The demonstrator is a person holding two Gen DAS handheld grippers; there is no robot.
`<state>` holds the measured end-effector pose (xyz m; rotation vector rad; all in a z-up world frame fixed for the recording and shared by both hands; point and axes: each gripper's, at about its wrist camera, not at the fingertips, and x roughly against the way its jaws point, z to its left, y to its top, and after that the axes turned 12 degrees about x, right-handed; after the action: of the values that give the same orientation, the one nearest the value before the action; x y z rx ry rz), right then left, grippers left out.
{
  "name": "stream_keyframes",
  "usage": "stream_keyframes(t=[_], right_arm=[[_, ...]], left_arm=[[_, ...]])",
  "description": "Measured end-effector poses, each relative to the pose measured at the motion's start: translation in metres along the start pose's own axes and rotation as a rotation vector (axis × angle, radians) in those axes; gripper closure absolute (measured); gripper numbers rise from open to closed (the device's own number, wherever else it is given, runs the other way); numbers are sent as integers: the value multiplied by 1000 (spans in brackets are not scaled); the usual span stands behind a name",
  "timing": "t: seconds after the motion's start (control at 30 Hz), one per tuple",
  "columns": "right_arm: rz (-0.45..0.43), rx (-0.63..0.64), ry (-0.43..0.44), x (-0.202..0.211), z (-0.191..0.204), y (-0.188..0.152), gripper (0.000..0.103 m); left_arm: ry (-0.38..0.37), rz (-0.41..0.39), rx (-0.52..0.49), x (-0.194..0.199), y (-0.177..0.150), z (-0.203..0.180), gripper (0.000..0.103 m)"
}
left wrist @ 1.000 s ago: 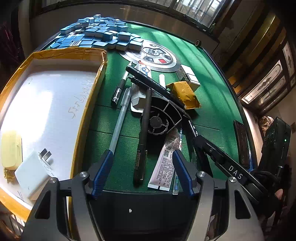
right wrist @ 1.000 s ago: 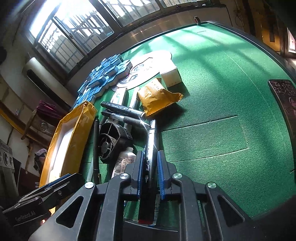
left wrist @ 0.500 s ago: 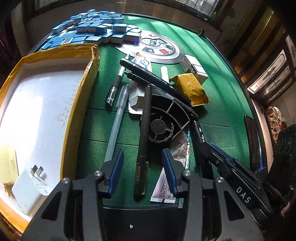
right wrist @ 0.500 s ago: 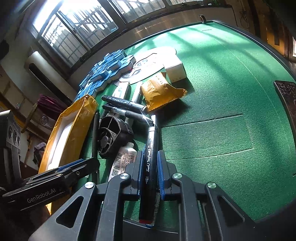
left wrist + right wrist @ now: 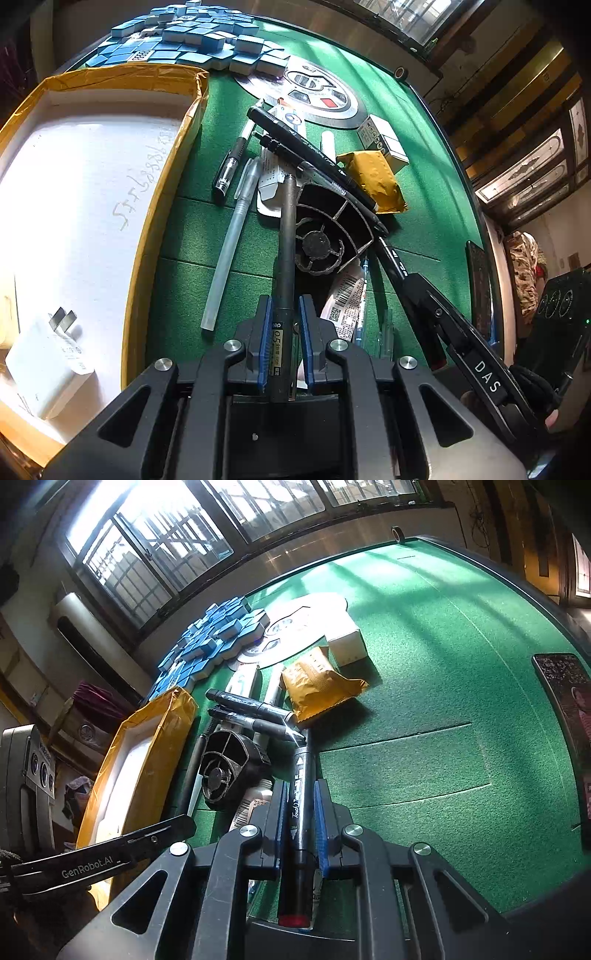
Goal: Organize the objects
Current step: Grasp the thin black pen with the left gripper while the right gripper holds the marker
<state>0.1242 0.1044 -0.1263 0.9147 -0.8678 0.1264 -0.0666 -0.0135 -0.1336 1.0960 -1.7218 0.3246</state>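
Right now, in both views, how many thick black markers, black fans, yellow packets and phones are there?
Thick black markers: 3
Black fans: 1
Yellow packets: 1
Phones: 1
Total: 6

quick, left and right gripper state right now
Left gripper: shut on the black gel pen.
Right gripper: shut on the black marker.

1 yellow-taped cardboard box (image 5: pixel 166 155), 1 white plug charger (image 5: pixel 44 365), 1 black plastic fan (image 5: pixel 332 225), 1 yellow padded pouch (image 5: pixel 376 177), approx. 6 pens/markers, blue mahjong tiles (image 5: pixel 192 33): too many to count.
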Motion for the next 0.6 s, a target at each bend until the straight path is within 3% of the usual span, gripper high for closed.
stream_keyframes(t=[0.13, 0.2, 0.33, 0.5, 0.57, 0.6], right_arm=[[-30, 0, 0, 8, 7, 3, 92], [-37, 3, 4, 10, 12, 4, 103], [-41, 35, -39, 12, 22, 2, 103], [11, -2, 17, -3, 21, -1, 102], [19, -14, 22, -5, 18, -2, 100], [26, -25, 21, -5, 16, -3, 92]], left_arm=[[-62, -12, 27, 19, 1, 4, 91], [-90, -20, 32, 30, 2, 6, 91], [-125, -56, 40, 53, 3, 11, 91], [-123, -61, 37, 59, 2, 15, 91], [-114, -58, 36, 57, 1, 17, 91], [-113, -52, 41, 56, 1, 19, 91]])
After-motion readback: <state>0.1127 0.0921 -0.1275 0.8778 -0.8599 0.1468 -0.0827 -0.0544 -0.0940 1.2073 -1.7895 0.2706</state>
